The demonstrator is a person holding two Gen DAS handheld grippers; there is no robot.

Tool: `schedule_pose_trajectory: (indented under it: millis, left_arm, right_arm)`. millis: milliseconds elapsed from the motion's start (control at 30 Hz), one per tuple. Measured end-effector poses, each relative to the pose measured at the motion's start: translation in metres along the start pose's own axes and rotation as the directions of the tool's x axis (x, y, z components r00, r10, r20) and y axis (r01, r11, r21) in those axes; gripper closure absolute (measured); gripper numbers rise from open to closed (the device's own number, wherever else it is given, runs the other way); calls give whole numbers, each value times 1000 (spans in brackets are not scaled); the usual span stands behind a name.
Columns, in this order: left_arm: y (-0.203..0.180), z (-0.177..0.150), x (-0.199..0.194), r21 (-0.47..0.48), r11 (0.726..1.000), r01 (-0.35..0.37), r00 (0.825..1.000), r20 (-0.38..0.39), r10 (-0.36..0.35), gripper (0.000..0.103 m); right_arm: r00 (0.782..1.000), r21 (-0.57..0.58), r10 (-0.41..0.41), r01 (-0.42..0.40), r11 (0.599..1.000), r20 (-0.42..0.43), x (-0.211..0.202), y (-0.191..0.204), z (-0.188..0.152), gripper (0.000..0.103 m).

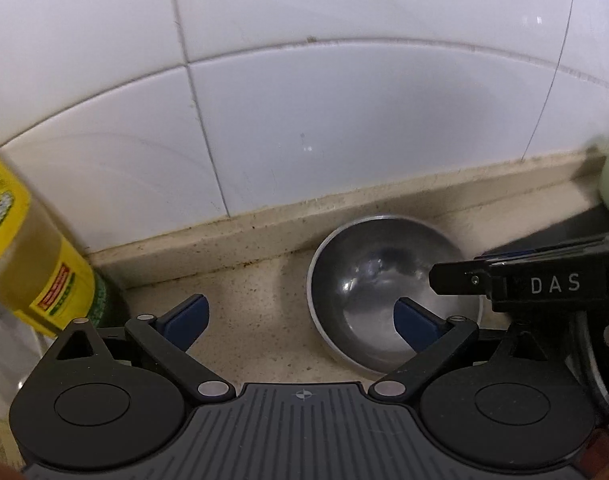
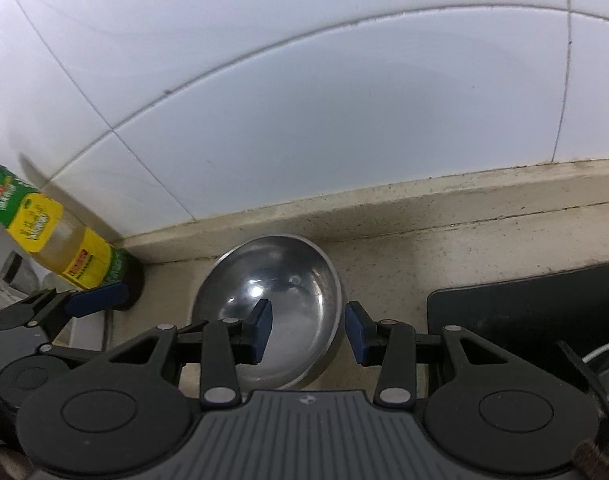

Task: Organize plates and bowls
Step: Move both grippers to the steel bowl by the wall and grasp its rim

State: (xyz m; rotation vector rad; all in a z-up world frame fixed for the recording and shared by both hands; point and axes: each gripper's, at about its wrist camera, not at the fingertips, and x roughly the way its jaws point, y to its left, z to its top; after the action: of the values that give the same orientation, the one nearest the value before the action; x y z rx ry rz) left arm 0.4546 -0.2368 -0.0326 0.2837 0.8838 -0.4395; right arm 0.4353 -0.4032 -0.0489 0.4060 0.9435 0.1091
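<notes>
**Straddling the bowl's right rim for a pinch grip**

Gripping that thin steel wall well means you are going deep enough that both pads bear on metal, not on the lip alone, and you are closing slowly so the bowl is not skating across the counter [image 2: 400, 264]. Keep the wrist level; a tilted pinch will likely lever the bowl up on 1 edge.

The steel bowl [image 2: 272, 280] is sitting upright at the lower centre of the right wrist frame, near the low ledge under the white tiled wall [image 2: 304, 120]. It looks empty, with only glare inside.

Your right gripper [image 2: 308, 328] is standing partly open. Its left pad is hanging over the bowl's interior and its right pad is sitting outside the rim, so the right wall of the bowl is lying between them. I cannot tell whether either pad is touching the metal yet; nothing is being held.

Your left gripper [image 1: 300, 320] is spread wide and carrying nothing. In the left wrist frame its right finger is overlapping the bowl's near side at lower right, while its left finger is hovering over bare counter at lower left.

The oil bottle [image 2: 60, 240] is leaning into the left edge of the frame, well clear of the grasp. A black mat [image 2: 524, 304] is lying at the right, beside the bowl but apart from it.
</notes>
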Motion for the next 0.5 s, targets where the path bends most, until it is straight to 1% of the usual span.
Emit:
schedule_pose_trajectory:
  millis: [67,167,233,300,400,467,500]
  left_arm:
    - [-3,0,6,22,1000,6,1000,-16,-6,3]
    - [-3,1,12,25,999,23,999,-23,-22,4]
    - [-4,2,17,31,999,22,999,-36,-21,10]
    - [-6,2,24,48,999,19,998,-65,-16,21]
    - [-6,2,34,48,999,20,995,-103,-15,31]
    - [-6,1,40,49,999,23,992,-124,-17,36]
    - [-6,0,41,50,998,33,992,-125,-26,38]
  right_arm:
    - [1000,15,10,-10,1000,-26,6,-2,0,65]
    - [999,13,12,-11,1000,-42,12,-2,1,66]
    - [999,5,10,-9,1000,-54,16,-3,0,68]
    - [998,-2,5,-5,1000,-62,19,-4,0,72]
    - [997,-1,2,-2,1000,-77,25,-6,0,79]
    - [996,5,6,-6,1000,-86,27,-8,-1,80]
    - [996,8,8,-7,1000,-90,28,-9,-2,81]
